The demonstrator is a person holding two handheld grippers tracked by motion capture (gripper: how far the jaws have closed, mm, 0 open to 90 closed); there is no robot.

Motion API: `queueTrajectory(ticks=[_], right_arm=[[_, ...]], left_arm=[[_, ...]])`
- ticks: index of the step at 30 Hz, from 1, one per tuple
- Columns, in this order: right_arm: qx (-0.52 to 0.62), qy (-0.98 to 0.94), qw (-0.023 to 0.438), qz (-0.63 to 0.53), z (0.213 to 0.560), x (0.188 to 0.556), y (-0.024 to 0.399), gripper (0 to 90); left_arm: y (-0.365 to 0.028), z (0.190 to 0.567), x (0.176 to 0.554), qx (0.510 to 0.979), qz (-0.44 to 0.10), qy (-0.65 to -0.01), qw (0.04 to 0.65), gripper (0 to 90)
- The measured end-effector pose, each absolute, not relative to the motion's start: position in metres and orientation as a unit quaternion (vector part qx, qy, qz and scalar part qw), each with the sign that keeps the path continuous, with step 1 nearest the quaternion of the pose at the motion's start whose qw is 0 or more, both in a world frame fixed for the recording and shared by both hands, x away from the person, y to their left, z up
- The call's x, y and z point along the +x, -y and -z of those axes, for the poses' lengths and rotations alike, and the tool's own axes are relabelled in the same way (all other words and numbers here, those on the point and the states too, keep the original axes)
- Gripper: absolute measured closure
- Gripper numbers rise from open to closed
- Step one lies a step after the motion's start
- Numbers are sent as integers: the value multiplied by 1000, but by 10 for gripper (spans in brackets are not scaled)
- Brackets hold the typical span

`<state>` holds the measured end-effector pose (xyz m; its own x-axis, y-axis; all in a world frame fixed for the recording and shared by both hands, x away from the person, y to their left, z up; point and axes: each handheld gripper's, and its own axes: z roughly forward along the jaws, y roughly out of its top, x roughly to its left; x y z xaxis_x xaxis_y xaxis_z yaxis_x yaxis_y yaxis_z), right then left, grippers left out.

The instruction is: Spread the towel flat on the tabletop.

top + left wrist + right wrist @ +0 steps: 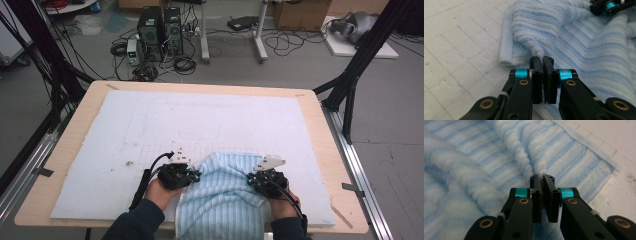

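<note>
A light blue striped towel (220,200) lies bunched at the near edge of the table, hanging over the front. My left gripper (196,176) sits at the towel's left side, jaws shut on a raised fold of the towel (537,37) that runs up into the tips of the left gripper (542,60). My right gripper (250,180) is at the towel's right side. In the right gripper view, a ridge of the towel (524,162) is pinched at the tips of that gripper (542,178). The right gripper (609,6) also appears far off in the left gripper view.
A pale blue mat (200,120) with faint grid lines covers most of the wooden table (325,150). Black frame posts (360,55) stand at the far corners. Computer towers (160,30) and cables lie on the floor beyond the table.
</note>
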<state>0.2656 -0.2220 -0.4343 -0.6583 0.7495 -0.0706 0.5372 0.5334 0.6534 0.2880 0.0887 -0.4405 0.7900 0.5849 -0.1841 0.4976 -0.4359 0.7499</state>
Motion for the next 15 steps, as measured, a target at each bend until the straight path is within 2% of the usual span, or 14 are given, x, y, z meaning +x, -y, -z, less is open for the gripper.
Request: queueTrajectory(ticks=[4, 5, 9, 15], right_arm=[[373, -859, 175, -303, 432, 250, 236, 855], [373, -859, 171, -305, 432, 248, 238, 852], [369, -861, 162, -309, 432, 244, 240, 828], [382, -837, 155, -361, 422, 247, 246, 682]], left_arm=[[-94, 442, 284, 839, -32, -328, 433, 845], [-95, 442, 284, 837, -33, -333, 433, 797], [-101, 435, 292, 797, -55, -372, 473, 480], [-111, 414, 316, 763, -70, -381, 517, 494]])
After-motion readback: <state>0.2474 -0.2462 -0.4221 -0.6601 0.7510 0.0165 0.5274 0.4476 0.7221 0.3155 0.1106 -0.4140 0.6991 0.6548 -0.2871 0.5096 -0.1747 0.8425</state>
